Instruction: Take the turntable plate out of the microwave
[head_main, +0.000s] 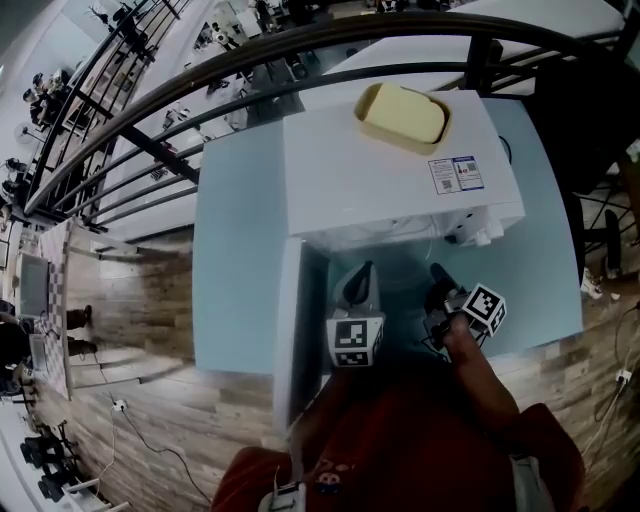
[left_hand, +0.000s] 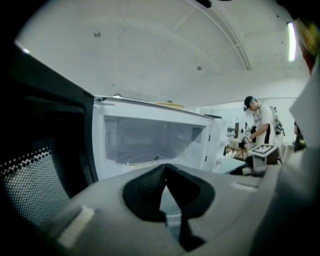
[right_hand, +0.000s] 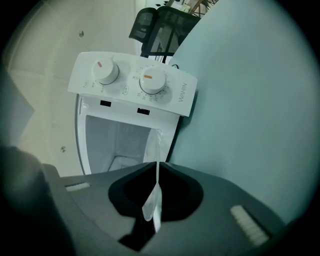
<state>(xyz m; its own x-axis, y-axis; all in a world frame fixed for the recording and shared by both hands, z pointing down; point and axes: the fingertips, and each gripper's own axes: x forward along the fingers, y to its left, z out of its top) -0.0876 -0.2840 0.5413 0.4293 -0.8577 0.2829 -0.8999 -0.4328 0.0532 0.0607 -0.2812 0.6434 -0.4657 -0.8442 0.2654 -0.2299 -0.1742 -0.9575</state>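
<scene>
The white microwave (head_main: 400, 170) stands on a light blue table (head_main: 240, 260) with its door (head_main: 290, 330) swung open to the left. In the right gripper view the clear glass turntable plate (right_hand: 151, 145) stands edge-on in front of the open cavity. My right gripper (right_hand: 156, 167) is shut on its rim. That gripper (head_main: 437, 272) sits just in front of the opening, at its right side. My left gripper (head_main: 362, 275) is beside it to the left, shut and empty (left_hand: 165, 167), facing the bare white cavity (left_hand: 150, 142).
A yellow dish (head_main: 402, 115) lies on top of the microwave. Its control panel (right_hand: 135, 82) has two dials. A black railing (head_main: 200, 75) runs behind the table. A person (left_hand: 260, 122) stands far off to the right. The floor is wood.
</scene>
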